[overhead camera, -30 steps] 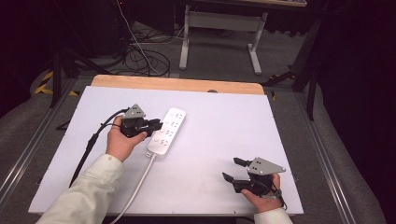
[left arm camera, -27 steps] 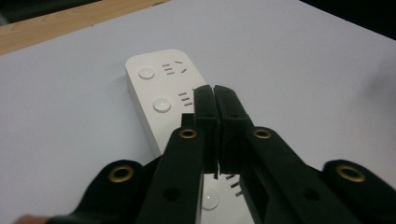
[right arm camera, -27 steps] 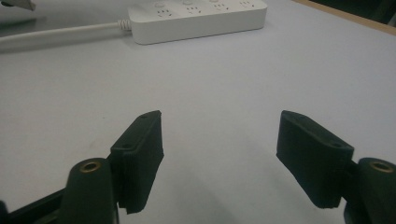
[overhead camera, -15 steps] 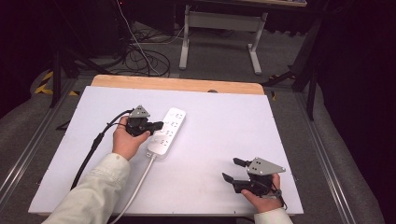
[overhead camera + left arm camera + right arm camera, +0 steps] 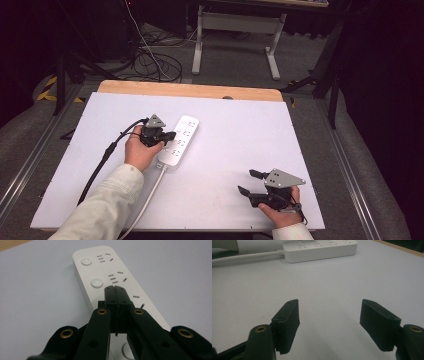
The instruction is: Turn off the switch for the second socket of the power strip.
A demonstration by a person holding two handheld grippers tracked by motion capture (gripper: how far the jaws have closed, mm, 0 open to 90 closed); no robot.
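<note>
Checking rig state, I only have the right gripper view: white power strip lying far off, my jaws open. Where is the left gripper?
Observer: The left gripper is over the power strip, about mid-length in the high view.
Operator: Open or shut?
Observer: Shut; in the left gripper view its jaws are pressed together, nothing between them, above the strip's top face near a round button.
Operator: Where does the strip's cable go?
Observer: The white cable runs off the table's near edge, beside the person's left sleeve.
</note>
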